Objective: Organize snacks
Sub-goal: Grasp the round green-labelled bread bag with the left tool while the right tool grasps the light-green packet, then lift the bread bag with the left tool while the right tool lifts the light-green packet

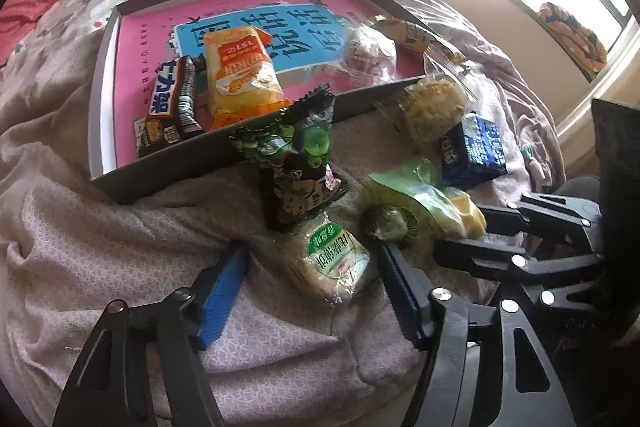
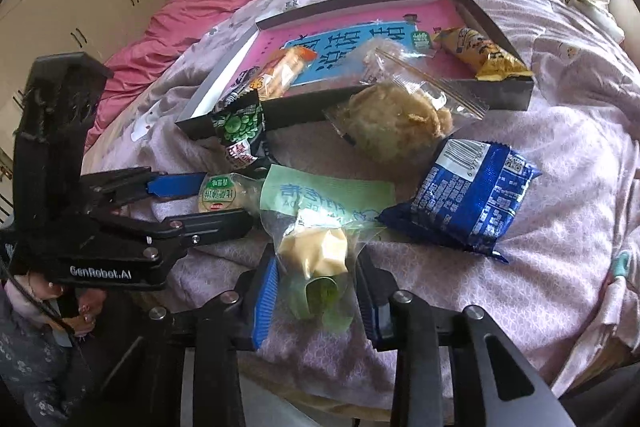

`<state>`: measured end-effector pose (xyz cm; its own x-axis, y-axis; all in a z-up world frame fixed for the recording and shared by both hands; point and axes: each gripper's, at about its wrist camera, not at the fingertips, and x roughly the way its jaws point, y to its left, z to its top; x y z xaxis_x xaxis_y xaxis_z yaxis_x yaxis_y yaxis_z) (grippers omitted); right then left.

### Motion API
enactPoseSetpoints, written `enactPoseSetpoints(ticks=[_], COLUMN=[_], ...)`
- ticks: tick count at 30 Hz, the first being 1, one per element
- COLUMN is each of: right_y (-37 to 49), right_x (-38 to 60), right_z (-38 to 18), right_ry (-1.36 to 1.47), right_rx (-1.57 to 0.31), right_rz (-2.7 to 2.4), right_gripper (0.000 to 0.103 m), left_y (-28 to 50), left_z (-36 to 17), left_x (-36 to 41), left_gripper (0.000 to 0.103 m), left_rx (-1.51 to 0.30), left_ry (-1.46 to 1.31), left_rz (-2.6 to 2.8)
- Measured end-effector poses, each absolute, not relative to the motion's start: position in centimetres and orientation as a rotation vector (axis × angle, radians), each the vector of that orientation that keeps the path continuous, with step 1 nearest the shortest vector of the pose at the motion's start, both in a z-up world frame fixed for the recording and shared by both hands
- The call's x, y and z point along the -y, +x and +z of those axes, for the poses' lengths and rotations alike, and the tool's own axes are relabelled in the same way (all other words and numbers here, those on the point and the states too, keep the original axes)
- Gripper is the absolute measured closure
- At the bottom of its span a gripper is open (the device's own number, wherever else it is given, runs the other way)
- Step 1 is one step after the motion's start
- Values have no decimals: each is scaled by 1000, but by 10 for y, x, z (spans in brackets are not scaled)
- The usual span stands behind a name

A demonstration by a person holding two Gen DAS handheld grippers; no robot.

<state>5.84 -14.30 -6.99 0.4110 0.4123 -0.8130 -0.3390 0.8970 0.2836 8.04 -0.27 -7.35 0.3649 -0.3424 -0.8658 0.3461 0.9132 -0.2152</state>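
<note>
Clear green-topped pastry packet on the bed pinched between the right gripper fingers, left gripper fingers apart astride a green-labelled cake packet, dark blue packet beside, grey tray of snacks beyond.

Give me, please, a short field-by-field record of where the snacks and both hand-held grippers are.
surface: bed sheet
container: shallow tray with pink lining
inside tray: chocolate bar, orange wafer pack, clear-wrapped bun, yellow pack
outside tray: green pea pack leaning on the tray wall, floss pastry, blue pack
left hand-held gripper: open, green-label cake between its fingers
right hand-held gripper: closed on green-wrapped pastry
</note>
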Motion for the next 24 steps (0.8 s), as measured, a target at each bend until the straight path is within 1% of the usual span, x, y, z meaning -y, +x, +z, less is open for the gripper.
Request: enactPoseSetpoints(ticks=[2,4,5,7,10,16,24], right_y=[63,66,68,70,71,61,52], right_x=[144,142,141,139,137,135,141], right_z=[-72,-73,-74,-74,-75,-60,-44], right_ry=[103,121,128,127,113,87,102], right_rx=[-1054,-1055,-1053,-1046,-1036,-973,-913], right_rz=[484,487,490,494,500,537,564], right_gripper=[65,64,63,63,64,64,64], left_y=[81,81,81,81,81,76,63], left_z=[-74,-75,-75,-75,-75,-69,-57], left_x=[4,4,3,3,2,-6,-12], left_gripper=[42,50,51,58,61,65,66], left_rx=[-1116,-1118,-1120,-1122,-1123,-1113,-1100], left_ry=[3,-2,-3,-12,-24,-71,-97], left_rz=[-446,-447,-449,-458,-466,-486,-490])
